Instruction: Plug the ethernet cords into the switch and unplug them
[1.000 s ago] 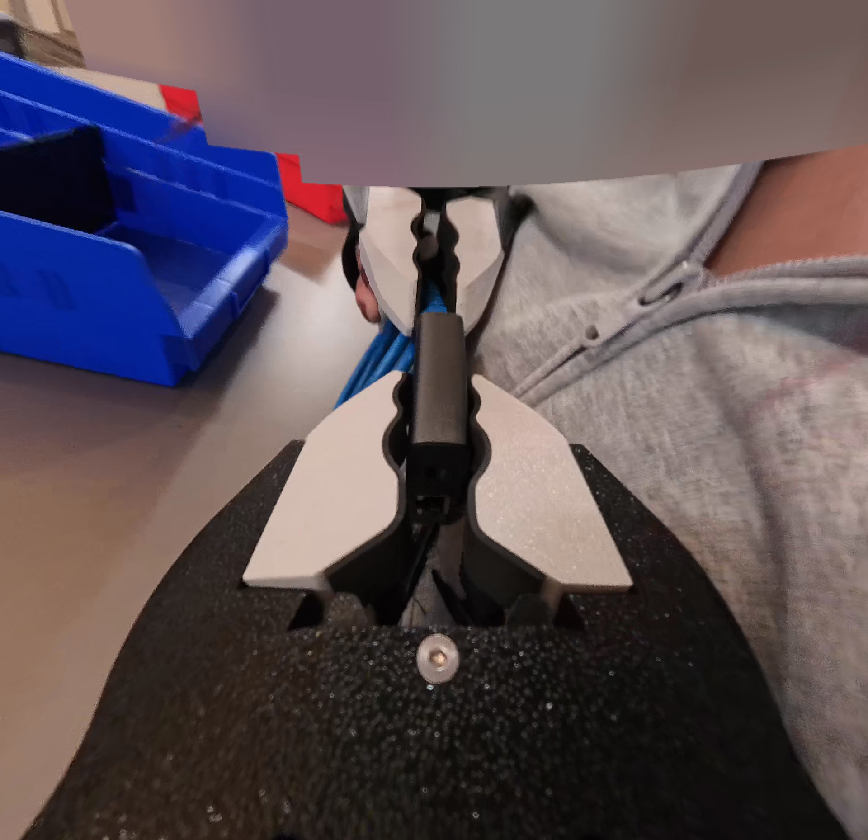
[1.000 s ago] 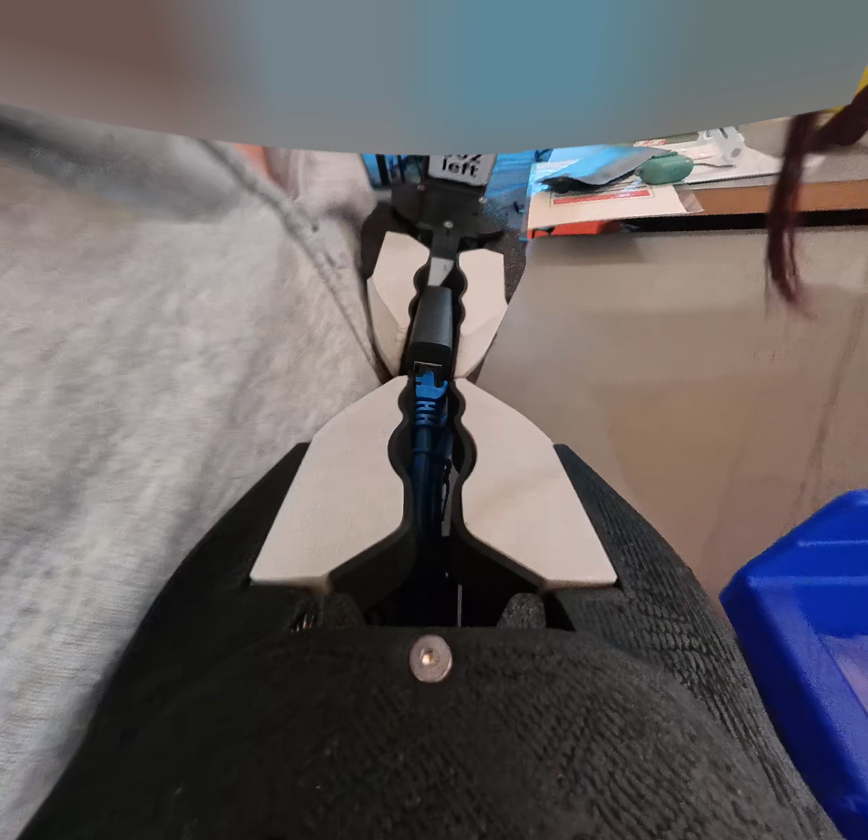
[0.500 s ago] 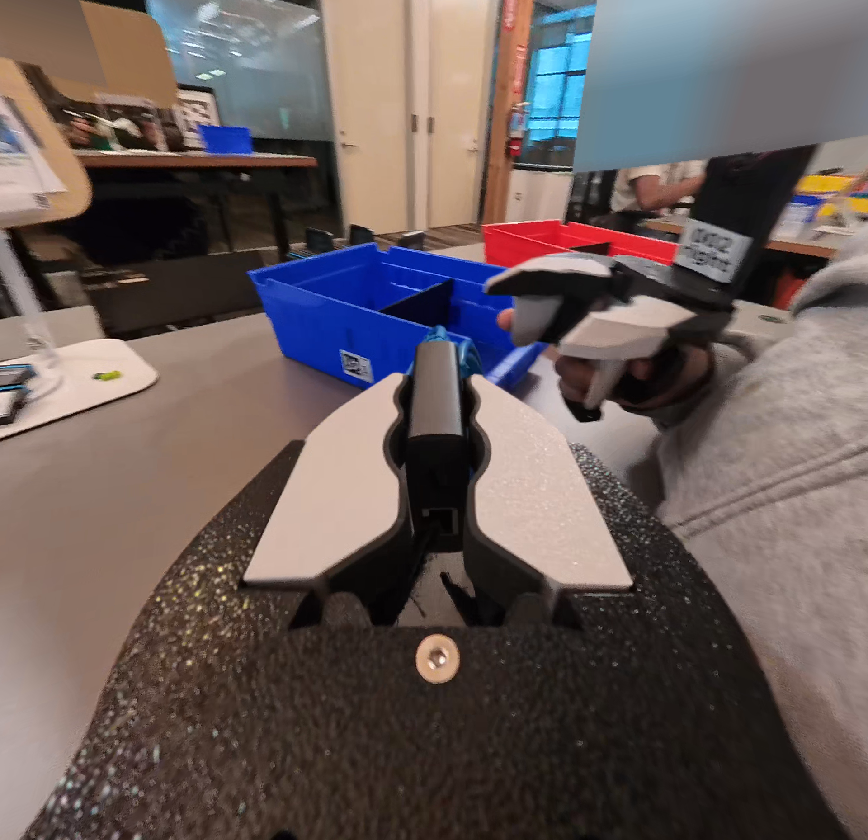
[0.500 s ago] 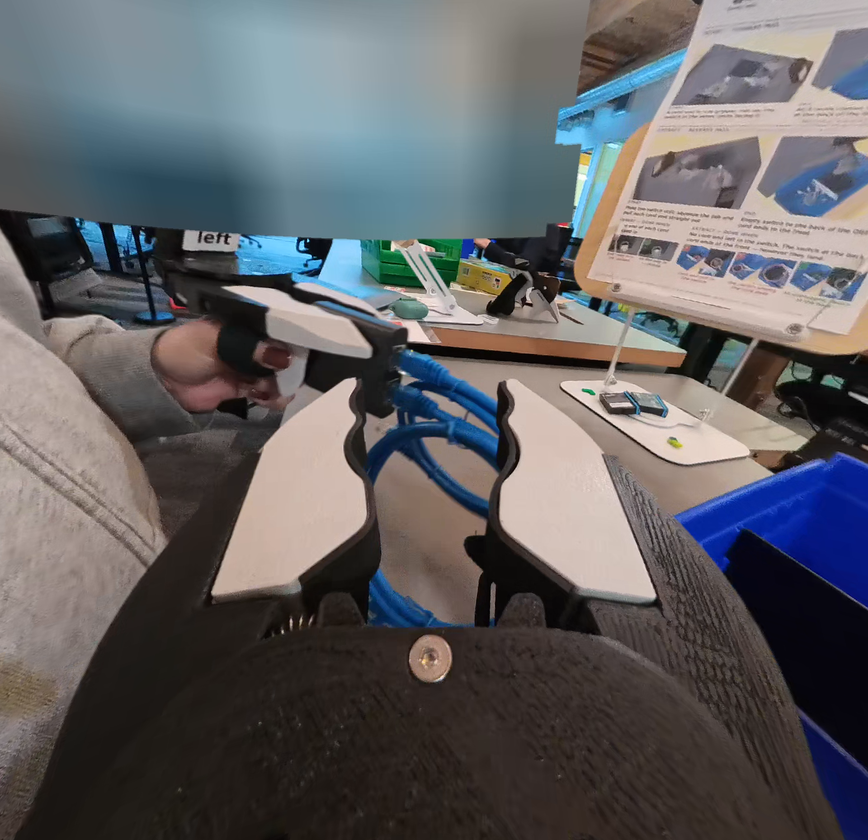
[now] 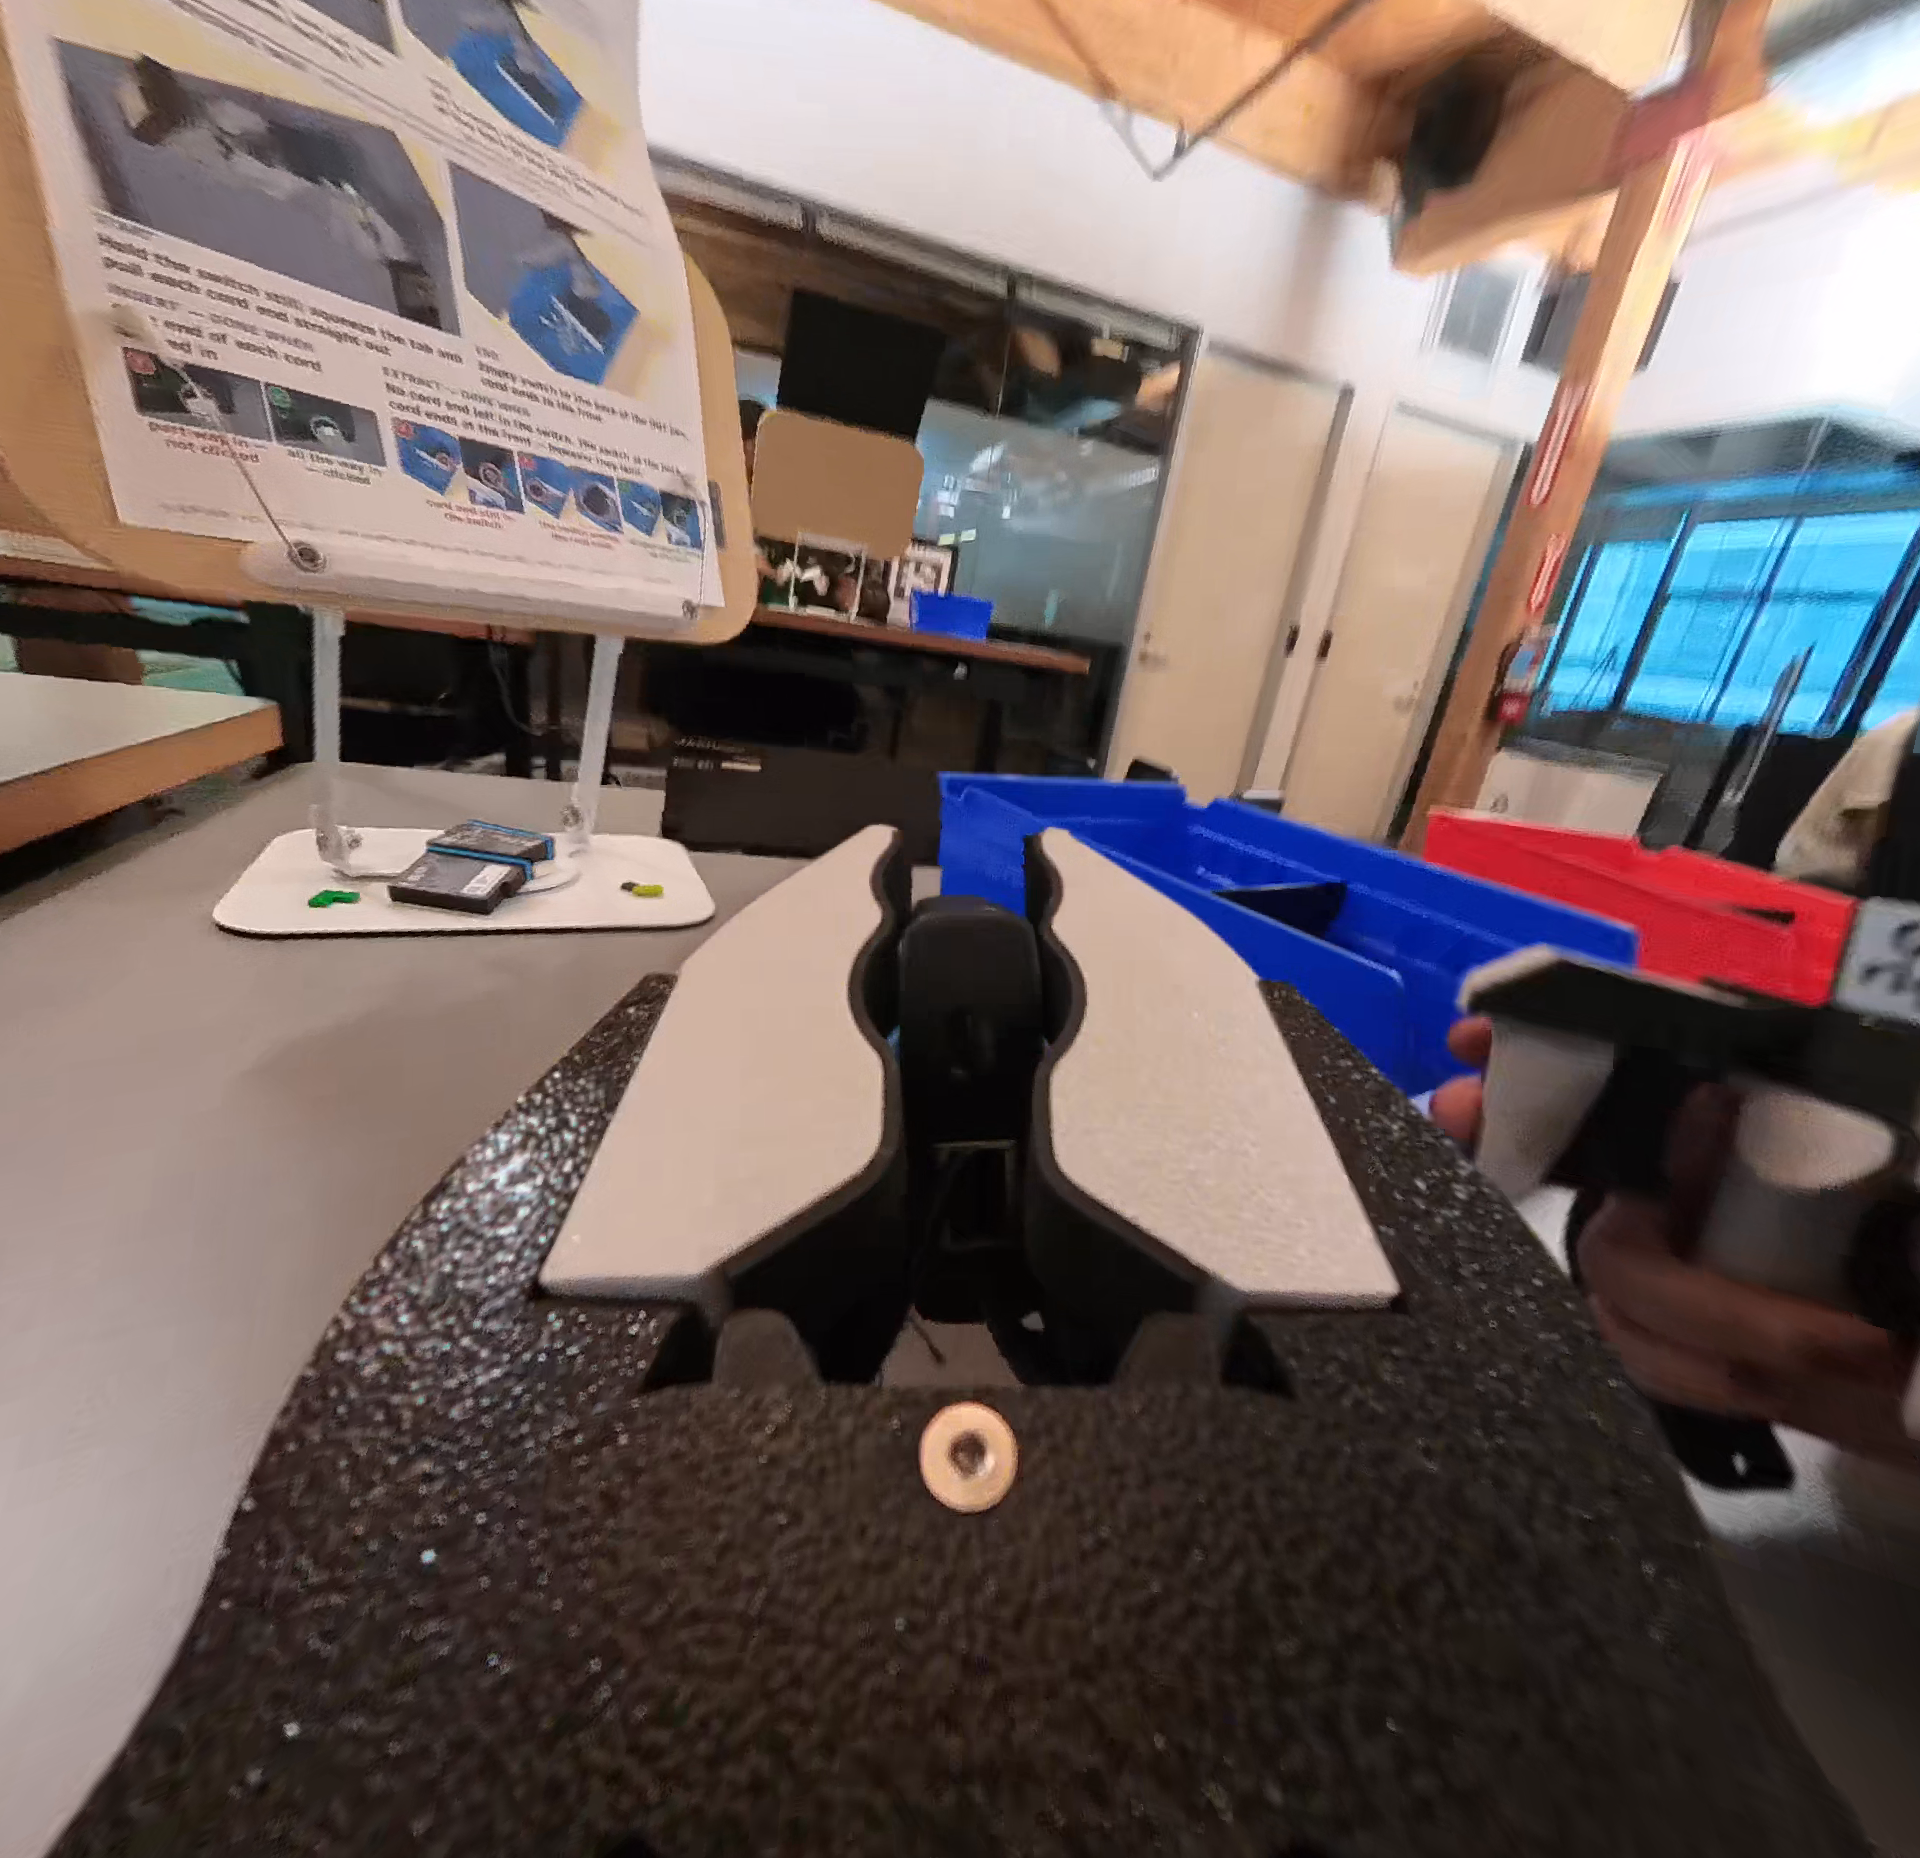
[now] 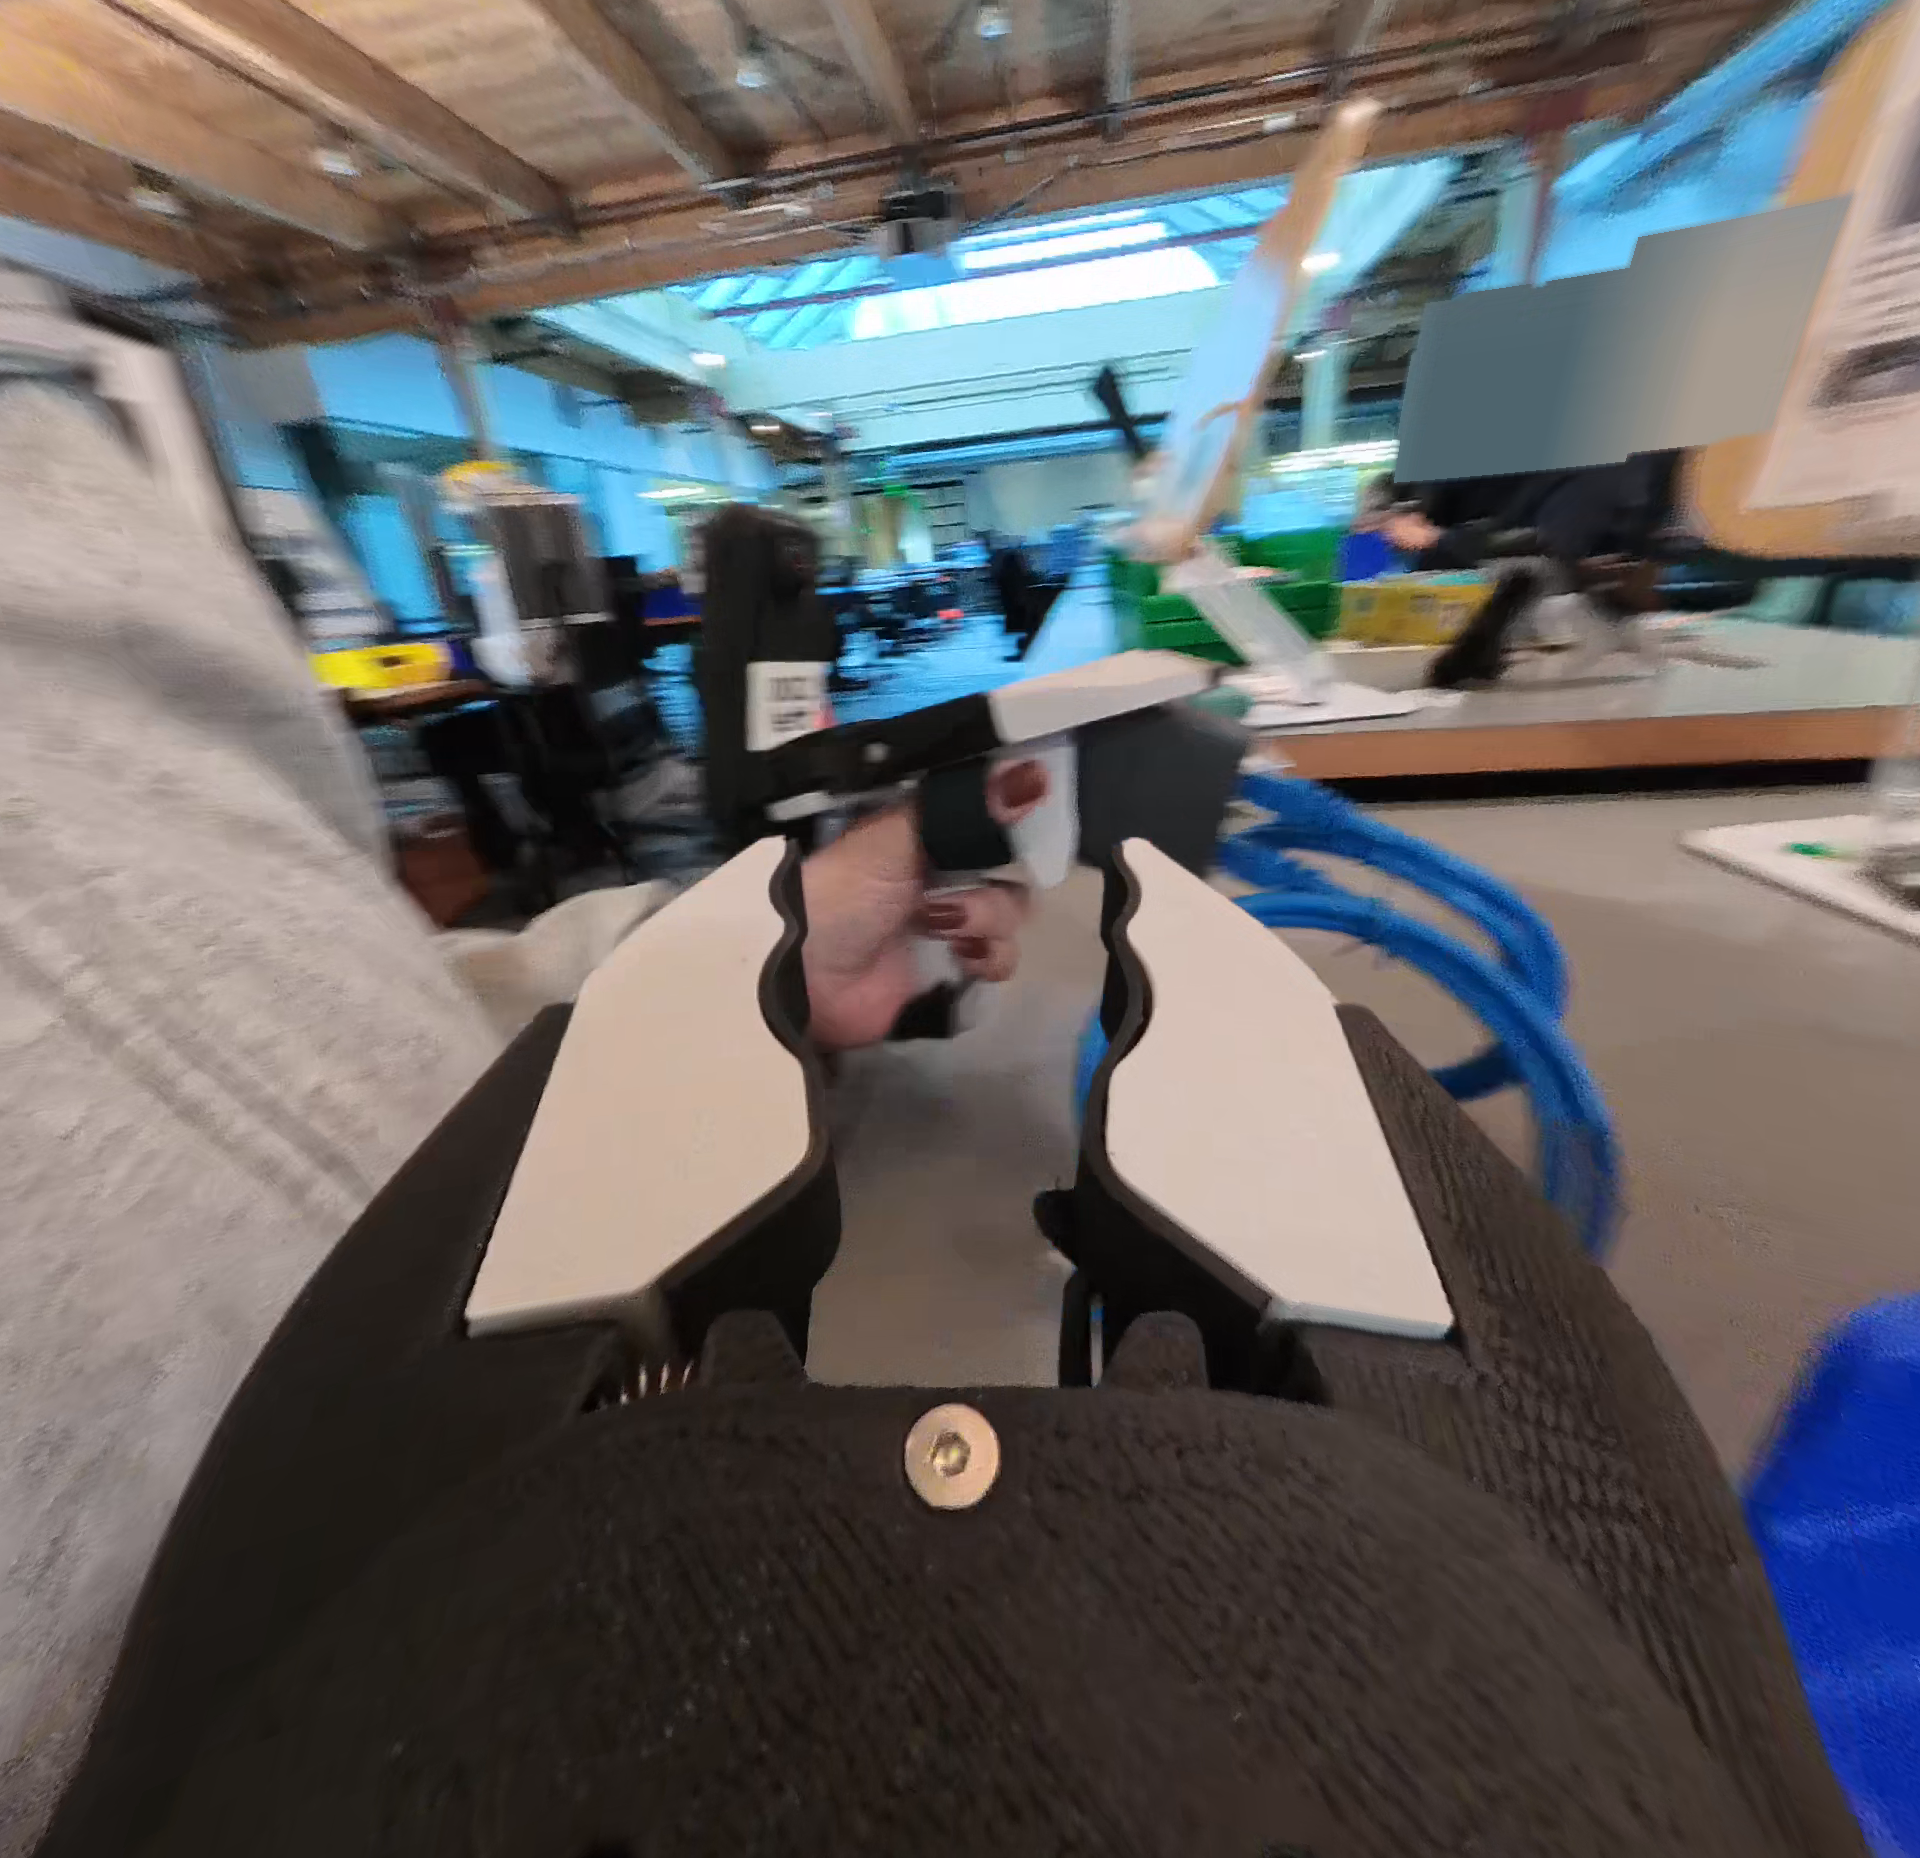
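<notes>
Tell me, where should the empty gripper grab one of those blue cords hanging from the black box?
Probably at the plug end, where the blue cords meet the switch, coming from the cord side. The loops farther out are slack. The right gripper is open; the left gripper clamps the switch.

- We see a matt black switch.
- Glossy blue plastic bin.
- Smooth matt grey table.
- Rough speckled black gripper body.
- Grey fleecy cloth sleeve.

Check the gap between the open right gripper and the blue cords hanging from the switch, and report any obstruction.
Nothing visible blocks it. The right gripper is open and empty; the blue ethernet cords hang from the black switch, clamped in the left gripper, over bare table.
</notes>
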The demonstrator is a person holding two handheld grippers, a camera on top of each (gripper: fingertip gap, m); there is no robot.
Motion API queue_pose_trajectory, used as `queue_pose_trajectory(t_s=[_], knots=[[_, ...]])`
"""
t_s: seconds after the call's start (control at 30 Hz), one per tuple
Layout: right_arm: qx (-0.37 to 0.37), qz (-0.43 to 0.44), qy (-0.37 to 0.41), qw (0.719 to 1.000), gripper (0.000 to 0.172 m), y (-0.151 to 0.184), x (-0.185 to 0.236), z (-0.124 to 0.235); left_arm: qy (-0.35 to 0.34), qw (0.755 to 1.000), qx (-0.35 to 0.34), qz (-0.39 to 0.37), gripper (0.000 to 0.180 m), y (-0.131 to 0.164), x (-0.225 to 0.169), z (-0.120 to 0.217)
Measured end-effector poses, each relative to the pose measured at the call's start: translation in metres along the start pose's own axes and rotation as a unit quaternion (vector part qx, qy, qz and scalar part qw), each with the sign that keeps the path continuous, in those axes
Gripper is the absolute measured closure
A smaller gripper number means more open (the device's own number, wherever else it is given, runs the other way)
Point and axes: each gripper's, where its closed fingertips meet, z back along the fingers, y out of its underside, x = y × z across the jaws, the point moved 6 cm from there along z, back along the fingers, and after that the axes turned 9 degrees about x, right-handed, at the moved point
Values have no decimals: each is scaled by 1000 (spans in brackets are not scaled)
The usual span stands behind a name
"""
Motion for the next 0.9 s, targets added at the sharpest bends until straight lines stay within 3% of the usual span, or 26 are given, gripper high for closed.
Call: queue_pose_trajectory(t_s=[0.07, 0.13, 0.4, 0.57, 0.67, 0.9], knots=[[7, -34, -74, 997, 118, 8, 10, 1, 12, 1000, -9, -9, 160, 5, -4, 6], [3, -60, -86, 994, 118, 13, 11, 3, 2, 1000, -20, -16, 160, 2, -8, 8], [-2, 38, 24, 999, 120, 17, 6, 11, 3, 999, -6, -36, 160, -5, -27, 7], [-13, 18, 39, 999, 122, 16, 4, 15, -35, 998, 56, -17, 160, -6, -25, 6], [-17, 1, 45, 999, 122, 16, 0, 16, -43, 995, 82, -43, 160, -14, -28, 12], [15, 18, 85, 996, 123, 18, -3, 21, -7, 994, 22, -107, 160, -23, -42, 22]])
